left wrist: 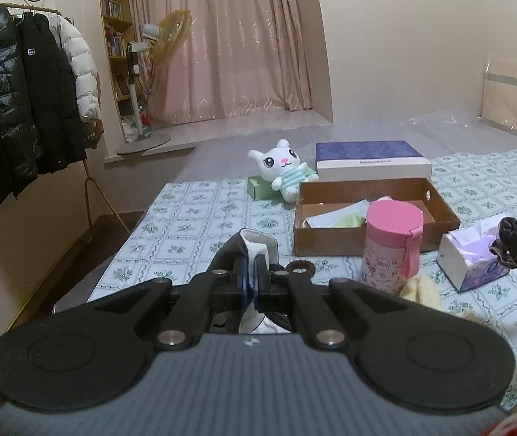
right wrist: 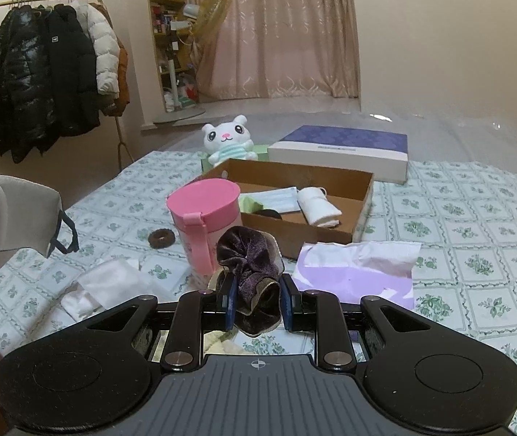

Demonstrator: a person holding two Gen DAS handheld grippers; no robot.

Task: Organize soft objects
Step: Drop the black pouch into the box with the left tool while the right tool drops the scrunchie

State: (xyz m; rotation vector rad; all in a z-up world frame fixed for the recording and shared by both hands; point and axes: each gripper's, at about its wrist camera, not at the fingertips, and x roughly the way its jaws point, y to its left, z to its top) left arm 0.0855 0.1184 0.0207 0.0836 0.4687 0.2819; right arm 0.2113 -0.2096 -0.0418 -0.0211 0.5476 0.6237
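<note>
Right fingers (right wrist: pixel 256 307) clamp scrunchie (right wrist: pixel 249 258), left fingers (left wrist: pixel 249 283) pinch mask (left wrist: pixel 258 245); box (right wrist: pixel 362 207) lies fwd of both, right nearer imo.

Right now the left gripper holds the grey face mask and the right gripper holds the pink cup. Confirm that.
Not quite. The left gripper does hold the grey face mask, but the right gripper is shut on the dark velvet scrunchie, as the right wrist view shows. The pink cup stands free on the bed.
</note>
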